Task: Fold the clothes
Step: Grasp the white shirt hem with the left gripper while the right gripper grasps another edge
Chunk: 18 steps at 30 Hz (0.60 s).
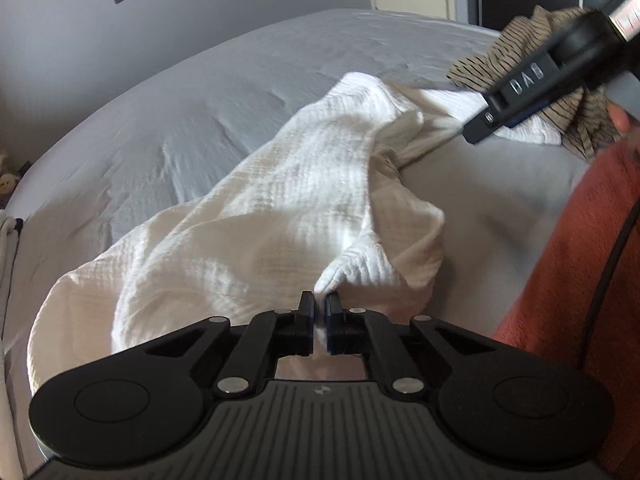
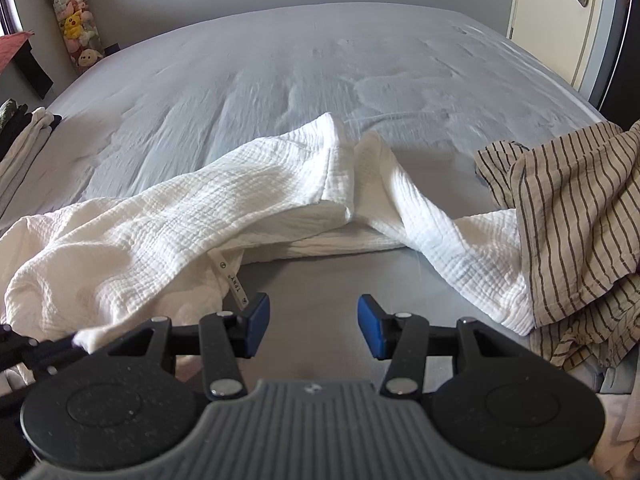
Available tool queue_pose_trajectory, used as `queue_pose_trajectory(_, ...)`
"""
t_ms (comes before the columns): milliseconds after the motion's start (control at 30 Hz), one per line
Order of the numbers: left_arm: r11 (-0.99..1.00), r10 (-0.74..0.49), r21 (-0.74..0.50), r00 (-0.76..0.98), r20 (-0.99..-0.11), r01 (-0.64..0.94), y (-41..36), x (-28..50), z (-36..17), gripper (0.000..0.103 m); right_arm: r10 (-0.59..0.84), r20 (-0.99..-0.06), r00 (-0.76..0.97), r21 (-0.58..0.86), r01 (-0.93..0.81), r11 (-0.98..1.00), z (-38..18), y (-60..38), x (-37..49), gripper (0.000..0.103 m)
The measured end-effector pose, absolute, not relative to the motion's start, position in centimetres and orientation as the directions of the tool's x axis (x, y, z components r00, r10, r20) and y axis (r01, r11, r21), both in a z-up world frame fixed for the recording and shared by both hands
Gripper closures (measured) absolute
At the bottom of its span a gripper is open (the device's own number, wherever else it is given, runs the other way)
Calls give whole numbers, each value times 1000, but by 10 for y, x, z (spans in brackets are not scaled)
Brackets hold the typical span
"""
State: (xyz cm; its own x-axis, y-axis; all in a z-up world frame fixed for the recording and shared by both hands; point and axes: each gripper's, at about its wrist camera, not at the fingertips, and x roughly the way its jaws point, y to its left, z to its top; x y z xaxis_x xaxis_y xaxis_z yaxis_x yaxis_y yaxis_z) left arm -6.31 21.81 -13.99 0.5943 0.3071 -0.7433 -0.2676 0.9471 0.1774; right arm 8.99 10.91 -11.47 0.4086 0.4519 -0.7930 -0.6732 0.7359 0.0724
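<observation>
Left gripper is clamped on the white garment. Right gripper hangs released over the bed, striped shirt at its right edge.

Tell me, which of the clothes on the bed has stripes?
The brownish shirt heaped at the right side of the bed has thin dark stripes. The white crinkly garment beside it is plain, and the left gripper pinches that one.

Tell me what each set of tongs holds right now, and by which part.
Left tongs are shut on the white garment, pinching a bunched fold at its near edge. Right tongs are open above the bed and hold nothing.
</observation>
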Motion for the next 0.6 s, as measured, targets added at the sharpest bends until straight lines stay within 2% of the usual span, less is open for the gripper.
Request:
queue_pose_trajectory(200, 879, 424, 170, 568, -706, -445, 270, -83, -107, 98, 469, -791, 394, 94, -679, 728, -108, 105, 91, 50)
queue_pose_trajectory(400, 790, 557, 262, 471, -684, -554, 326, -108, -90, 98, 487, -777, 398, 43, -739, 673, -99, 116, 82, 50)
queue_pose_trajectory(600, 713, 640, 333, 379, -668, -616, 378, -125, -89, 98, 499, -769, 398, -37, -808, 588, -90, 137, 77, 52)
